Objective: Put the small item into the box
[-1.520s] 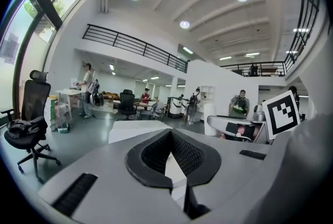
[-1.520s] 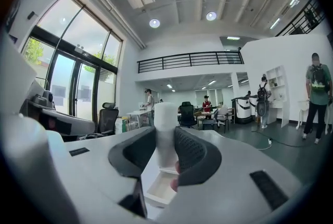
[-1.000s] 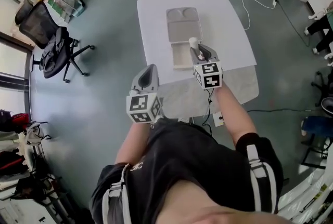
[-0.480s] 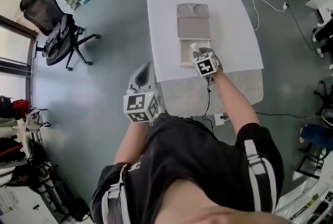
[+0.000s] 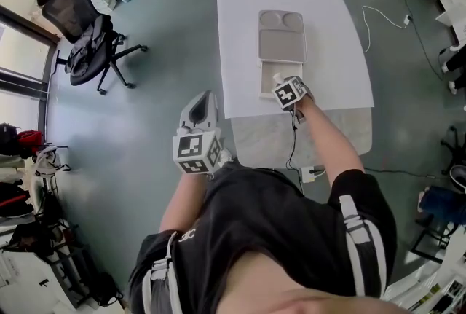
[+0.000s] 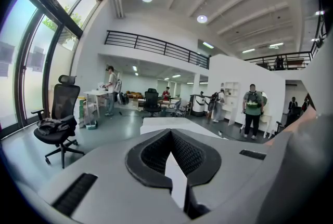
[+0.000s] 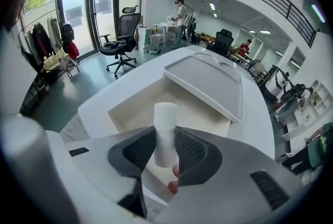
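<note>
My right gripper [image 5: 280, 84] is shut on a small white cylinder [image 5: 277, 77] and holds it upright over the near end of an open cream box [image 5: 265, 83] on the white table [image 5: 240, 50]. In the right gripper view the cylinder [image 7: 165, 129] stands between the dark pads [image 7: 192, 153], with the box's hollow [image 7: 200, 108] just beyond and below. The box's grey lid [image 5: 282, 43] lies past it, overlapping the far rim. My left gripper [image 5: 204, 97] hangs off the table's near-left corner over the floor, jaws together and holding nothing.
A black office chair [image 5: 91, 43] stands on the floor to the left. A white cable [image 5: 378, 14] lies on the floor right of the table and a dark cable [image 5: 293, 138] hangs at its near edge. People stand far off in the left gripper view [image 6: 253, 111].
My right gripper has carried the white cylinder forward, from the table's near edge to over the box's near end. The left gripper has stayed where it was.
</note>
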`<action>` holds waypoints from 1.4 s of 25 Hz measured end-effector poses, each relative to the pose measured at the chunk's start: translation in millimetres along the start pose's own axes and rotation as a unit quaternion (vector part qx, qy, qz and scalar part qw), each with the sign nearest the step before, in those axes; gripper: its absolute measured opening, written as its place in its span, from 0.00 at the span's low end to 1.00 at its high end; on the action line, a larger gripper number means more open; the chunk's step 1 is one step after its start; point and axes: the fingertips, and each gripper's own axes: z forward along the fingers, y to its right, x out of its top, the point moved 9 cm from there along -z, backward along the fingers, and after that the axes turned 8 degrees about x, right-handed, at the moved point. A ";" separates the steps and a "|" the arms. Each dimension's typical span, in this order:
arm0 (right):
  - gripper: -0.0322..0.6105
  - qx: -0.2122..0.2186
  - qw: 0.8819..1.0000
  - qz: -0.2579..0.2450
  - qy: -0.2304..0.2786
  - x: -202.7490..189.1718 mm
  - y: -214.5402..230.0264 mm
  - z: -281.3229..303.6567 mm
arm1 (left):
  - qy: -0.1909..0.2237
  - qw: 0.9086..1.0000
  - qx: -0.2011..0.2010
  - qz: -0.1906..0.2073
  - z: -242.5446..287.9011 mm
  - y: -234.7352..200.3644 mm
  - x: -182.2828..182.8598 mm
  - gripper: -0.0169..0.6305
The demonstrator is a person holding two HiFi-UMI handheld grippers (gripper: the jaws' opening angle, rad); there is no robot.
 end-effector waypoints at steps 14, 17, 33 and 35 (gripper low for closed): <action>0.30 0.016 1.000 0.015 -0.017 13.7 -0.9 6.5 | -0.002 1.000 -0.009 0.001 5.6 -17.9 4.8 0.03; 0.31 0.016 0.999 0.022 0.018 21.3 -1.2 -1.3 | 0.001 1.000 -0.019 0.004 11.7 -20.6 7.5 0.03; 0.07 -0.098 0.960 0.083 0.251 43.5 -18.7 -126.1 | 0.019 0.994 -0.103 0.017 33.1 -3.8 20.5 0.03; 0.07 -0.116 0.946 0.093 0.289 44.5 -23.8 -147.1 | 0.021 0.993 -0.115 0.020 34.5 0.2 22.1 0.03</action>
